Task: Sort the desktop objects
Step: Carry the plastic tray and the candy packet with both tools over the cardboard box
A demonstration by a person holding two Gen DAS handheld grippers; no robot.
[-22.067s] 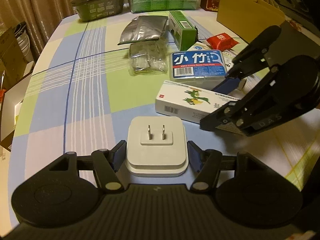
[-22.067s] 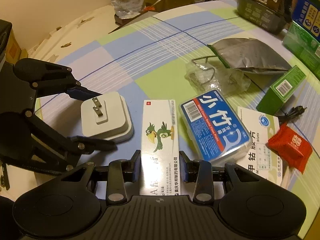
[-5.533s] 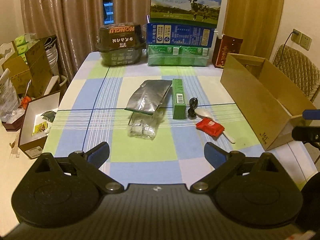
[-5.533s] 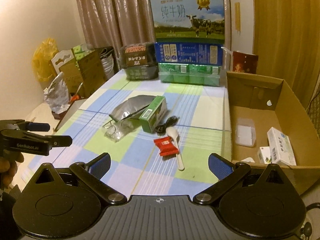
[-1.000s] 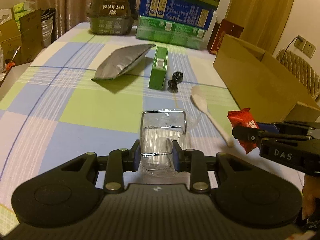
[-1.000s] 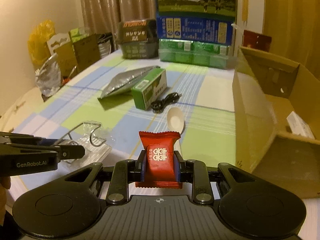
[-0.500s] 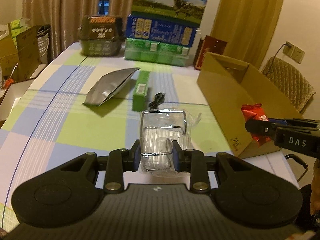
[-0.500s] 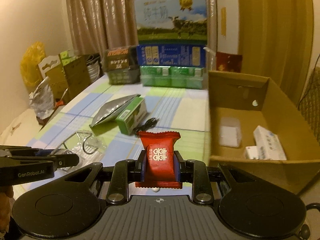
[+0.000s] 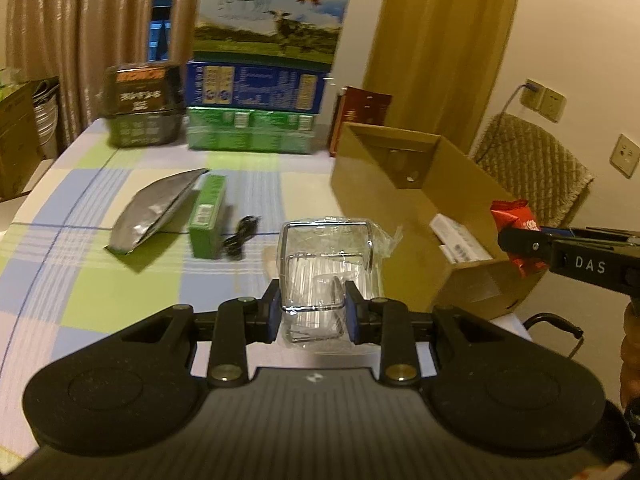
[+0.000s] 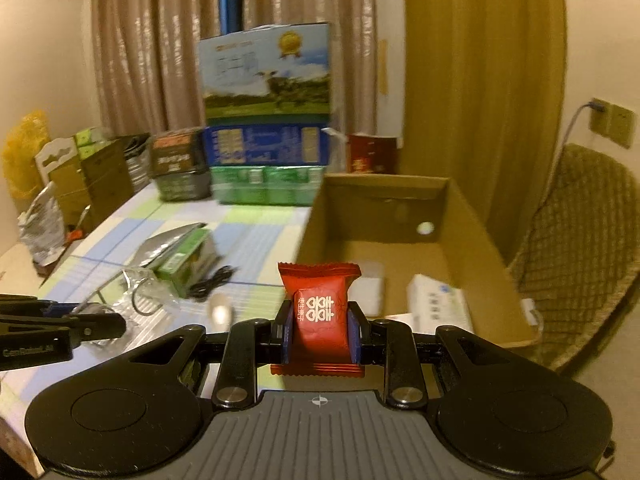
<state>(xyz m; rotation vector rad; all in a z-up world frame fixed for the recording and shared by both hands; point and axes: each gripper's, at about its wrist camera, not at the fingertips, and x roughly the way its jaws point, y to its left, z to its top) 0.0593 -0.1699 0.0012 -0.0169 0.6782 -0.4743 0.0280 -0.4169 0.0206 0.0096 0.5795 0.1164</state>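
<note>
**A:** so what's the left gripper (image 9: pixel 312 312) got?

**B:** a clear crinkly plastic bag (image 9: pixel 328 268) with a bent chrome wire frame inside, jaws pinched narrow on its lower part. It's up off the checked tablecloth (image 9: pixel 120 280), with the cardboard box (image 9: pixel 376 196) just to its right.

**A:** and the right gripper (image 10: pixel 318 330)?

**B:** clamped tight on a red candy packet (image 10: pixel 318 308), shiny foil, crimped zigzag ends, white double-happiness mark on the front. It stands upright between the pads (a bit blurry), in front of the open box, where white boxes (image 10: pixel 436 306) lie.

**A:** what's left on the table?

**B:** silver foil pouch (image 9: pixel 154 208), green carton (image 9: pixel 206 216) touching it, black cable (image 9: pixel 240 236) just beside that.
</note>
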